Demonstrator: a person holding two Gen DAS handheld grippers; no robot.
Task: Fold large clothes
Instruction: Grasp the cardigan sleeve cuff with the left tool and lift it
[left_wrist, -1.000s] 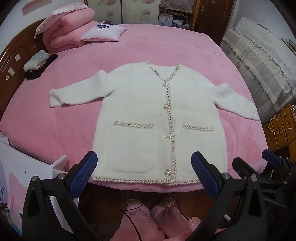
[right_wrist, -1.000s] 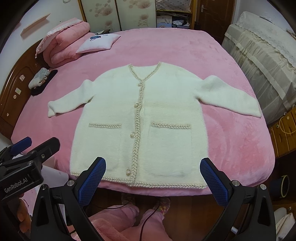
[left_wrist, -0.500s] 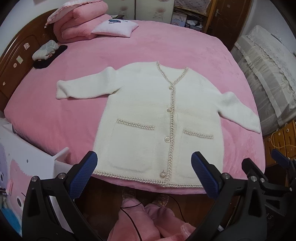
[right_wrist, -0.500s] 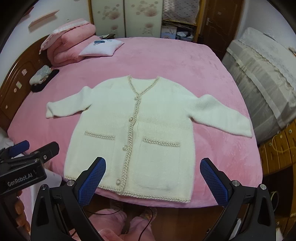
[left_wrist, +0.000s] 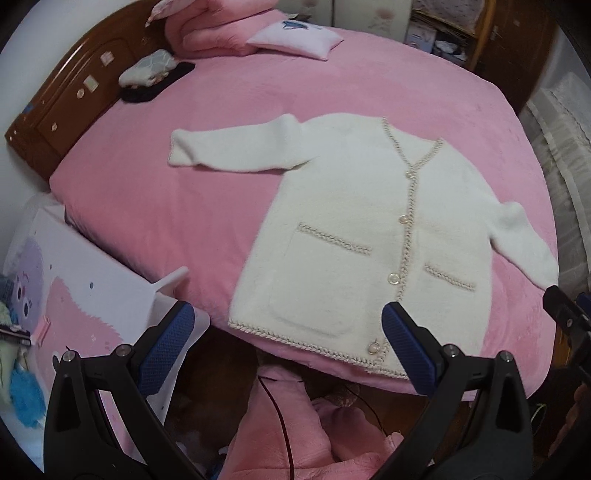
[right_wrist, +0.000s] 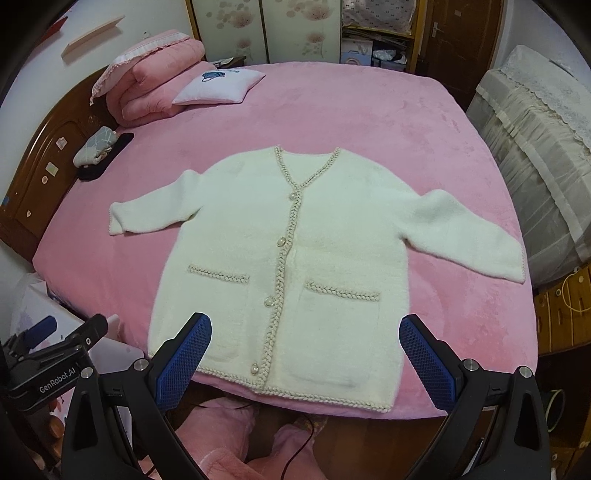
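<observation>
A white fluffy cardigan (left_wrist: 351, 229) with braided trim, buttons and two pockets lies flat, front up, on the pink bed (left_wrist: 184, 206), both sleeves spread out. It also shows in the right wrist view (right_wrist: 295, 258). My left gripper (left_wrist: 284, 336) is open and empty, above the bed's near edge by the cardigan's hem. My right gripper (right_wrist: 303, 350) is open and empty, over the hem at the near edge. The left gripper's body (right_wrist: 48, 365) shows at the lower left of the right wrist view.
A folded pink quilt (right_wrist: 155, 88) and a white pillow (right_wrist: 218, 86) lie at the head of the bed by the wooden headboard (right_wrist: 37, 177). A cloth-covered piece of furniture (right_wrist: 535, 147) stands to the right. A white board (left_wrist: 92, 295) stands at the lower left.
The left gripper has moved left and turned, so the cardigan now sits to the right in its view. The right gripper has drawn back slightly. Both stay open.
</observation>
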